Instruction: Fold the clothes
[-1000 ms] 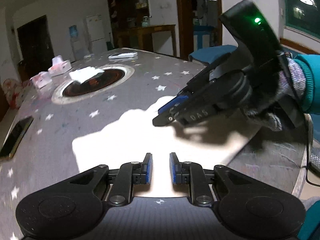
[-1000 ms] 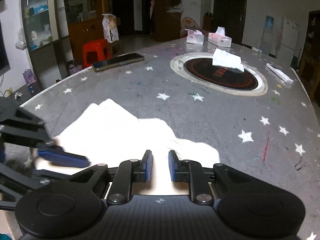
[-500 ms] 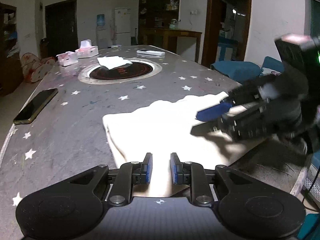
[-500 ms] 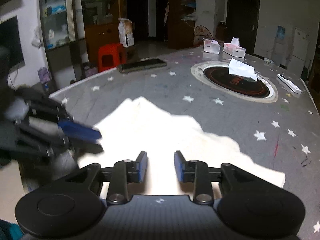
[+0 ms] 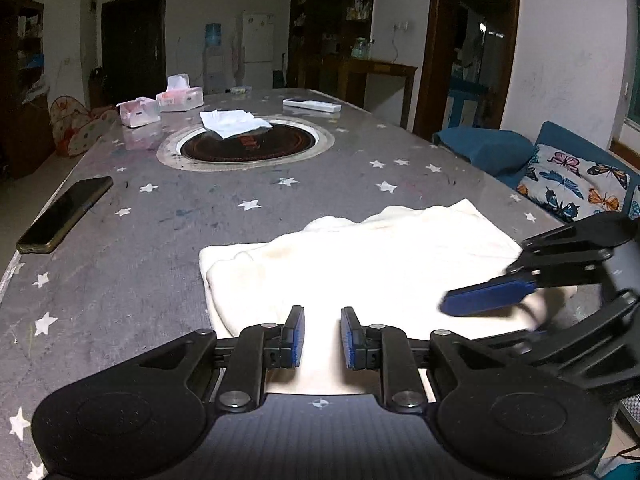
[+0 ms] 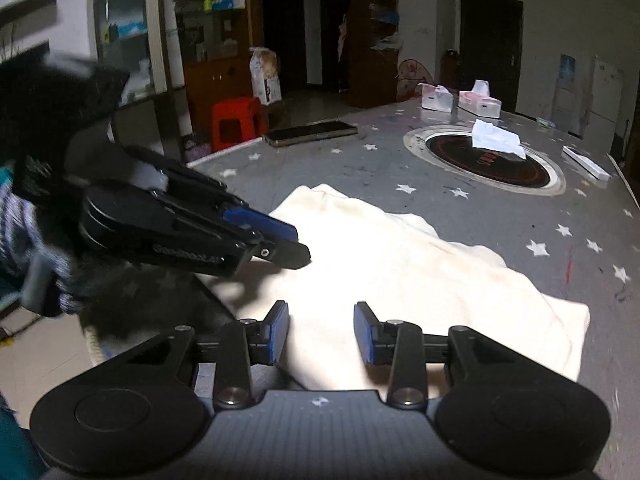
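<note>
A cream-white garment (image 5: 372, 264) lies folded flat on the grey star-patterned table near its front edge; it also shows in the right wrist view (image 6: 384, 280). My left gripper (image 5: 322, 338) hovers over the garment's near edge, jaws a small gap apart, nothing between them. My right gripper (image 6: 321, 332) is open wider and empty above the garment's near side. In the left wrist view the right gripper (image 5: 492, 300) reaches in from the right over the cloth. In the right wrist view the left gripper (image 6: 280, 240) comes in from the left.
A round hotplate inset (image 5: 246, 142) with a white tissue (image 5: 232, 122) sits mid-table. Two tissue boxes (image 5: 160, 106) and a remote (image 5: 312, 105) stand at the far end. A phone (image 5: 66, 214) lies at the left edge. A sofa with a butterfly cushion (image 5: 576, 184) is right of the table.
Both grippers have pulled back toward the table's front edge and lifted. The right gripper has opened wider. The garment lies still.
</note>
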`<state>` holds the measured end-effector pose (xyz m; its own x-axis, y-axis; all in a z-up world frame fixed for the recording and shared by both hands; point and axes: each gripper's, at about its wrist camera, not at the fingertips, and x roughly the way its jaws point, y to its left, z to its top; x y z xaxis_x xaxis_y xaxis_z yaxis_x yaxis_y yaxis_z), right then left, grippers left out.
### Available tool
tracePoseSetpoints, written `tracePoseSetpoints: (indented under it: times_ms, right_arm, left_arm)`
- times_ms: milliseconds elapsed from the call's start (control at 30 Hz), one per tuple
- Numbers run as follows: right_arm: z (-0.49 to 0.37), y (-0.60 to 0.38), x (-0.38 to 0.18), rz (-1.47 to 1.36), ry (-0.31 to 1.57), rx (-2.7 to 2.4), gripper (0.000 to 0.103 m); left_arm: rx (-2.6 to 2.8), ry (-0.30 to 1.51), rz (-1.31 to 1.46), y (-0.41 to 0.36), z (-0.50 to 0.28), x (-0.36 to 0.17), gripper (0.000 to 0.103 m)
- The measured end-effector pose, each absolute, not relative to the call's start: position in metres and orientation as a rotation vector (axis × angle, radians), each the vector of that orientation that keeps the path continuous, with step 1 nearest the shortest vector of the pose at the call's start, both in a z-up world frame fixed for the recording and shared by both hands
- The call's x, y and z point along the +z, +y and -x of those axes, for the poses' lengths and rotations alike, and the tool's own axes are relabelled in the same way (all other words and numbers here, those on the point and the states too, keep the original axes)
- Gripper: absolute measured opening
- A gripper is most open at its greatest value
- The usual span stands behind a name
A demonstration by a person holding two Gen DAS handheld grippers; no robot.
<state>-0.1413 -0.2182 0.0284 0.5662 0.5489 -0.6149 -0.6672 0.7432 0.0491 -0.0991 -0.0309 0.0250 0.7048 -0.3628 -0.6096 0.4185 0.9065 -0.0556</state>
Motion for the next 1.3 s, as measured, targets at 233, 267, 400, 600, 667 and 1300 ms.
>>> tracePoseSetpoints:
  times_ms: [233, 267, 400, 600, 667, 1300]
  right_arm:
    - [0.156, -0.258, 0.027, 0.126, 0.675, 0.655, 0.043]
    - [0.157, -0.264, 0.023, 0.117, 0.691, 0.642, 0.043]
    - [0.16, -0.277, 0.029, 0.065, 0.676, 0.653, 0.044]
    - [0.151, -0.295, 0.037, 0.003, 0.666, 0.62, 0.046]
    - [0.147, -0.3, 0.037, -0.012, 0.669, 0.61, 0.046]
    - [0.088, -0.314, 0.027, -0.071, 0.706, 0.562, 0.038]
  left_arm:
    - [-0.439, 0.654, -0.091, -0.031, 0.101, 0.025, 0.022]
    - [-0.439, 0.653, -0.093, -0.031, 0.101, 0.025, 0.023]
    - [-0.438, 0.652, -0.098, -0.031, 0.102, 0.025, 0.023]
    - [-0.429, 0.645, -0.123, -0.04, 0.105, 0.033, 0.023]
    - [-0.451, 0.625, -0.129, -0.045, 0.108, 0.038, 0.023]
    - [-0.618, 0.648, -0.18, -0.093, 0.12, 0.022, 0.024]
